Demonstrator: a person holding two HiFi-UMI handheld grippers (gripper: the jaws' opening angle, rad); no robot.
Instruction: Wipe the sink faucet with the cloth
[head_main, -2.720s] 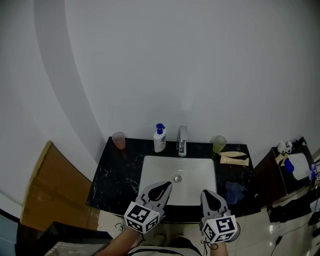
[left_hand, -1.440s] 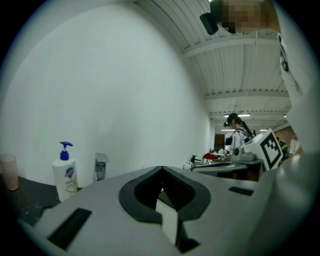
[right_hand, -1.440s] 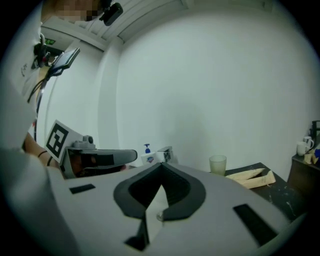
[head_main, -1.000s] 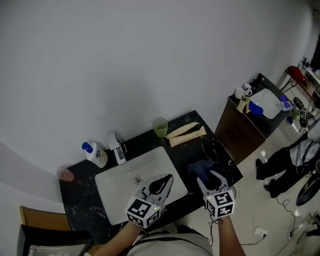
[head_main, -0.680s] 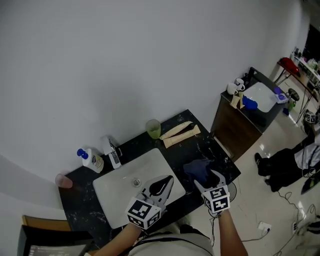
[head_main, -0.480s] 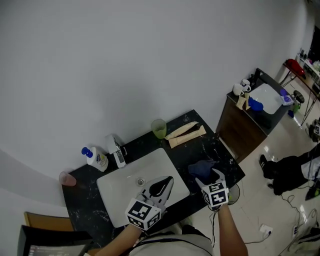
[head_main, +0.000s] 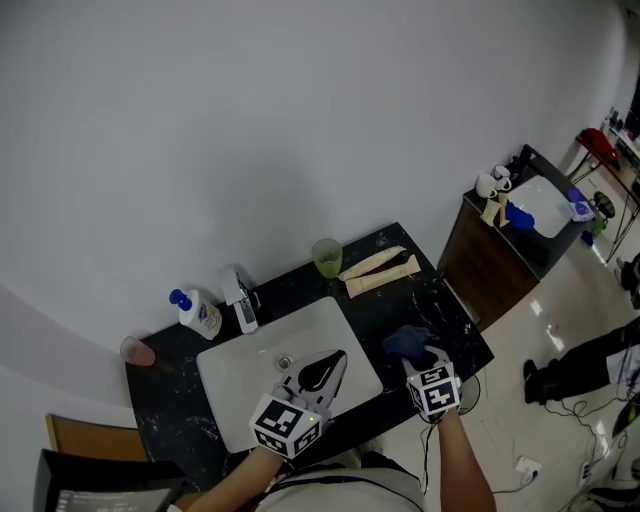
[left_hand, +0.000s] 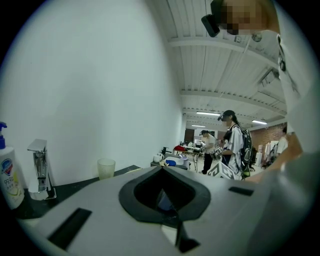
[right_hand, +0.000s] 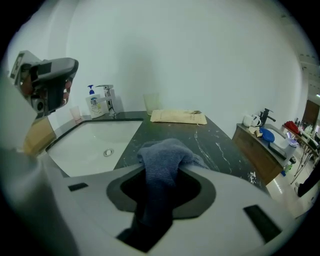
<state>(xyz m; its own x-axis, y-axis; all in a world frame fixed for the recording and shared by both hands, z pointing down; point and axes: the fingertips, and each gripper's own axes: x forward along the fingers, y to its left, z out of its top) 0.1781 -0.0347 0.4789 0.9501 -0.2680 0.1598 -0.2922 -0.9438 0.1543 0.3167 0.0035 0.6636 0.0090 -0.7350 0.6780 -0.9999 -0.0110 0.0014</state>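
The chrome faucet (head_main: 240, 292) stands at the back rim of the white sink (head_main: 235, 390); it also shows far off as the faucet (right_hand: 108, 97) in the right gripper view. A blue cloth (head_main: 404, 342) lies bunched on the black counter right of the basin. My right gripper (head_main: 428, 356) is tipped down onto it. Its jaws have just been closing, and the cloth (right_hand: 162, 152) is pinched between them. My left gripper (head_main: 333, 358) hovers level over the basin's front, shut and holding nothing.
A soap bottle (head_main: 197, 314) and a pink cup (head_main: 139, 351) stand left of the faucet. A green cup (head_main: 327, 258) and beige packets (head_main: 378, 270) lie at the back right. A dark cabinet (head_main: 500, 250) stands to the right, with people beyond.
My right gripper has sunk onto the blue cloth and closed on it. The left gripper has stayed over the basin.
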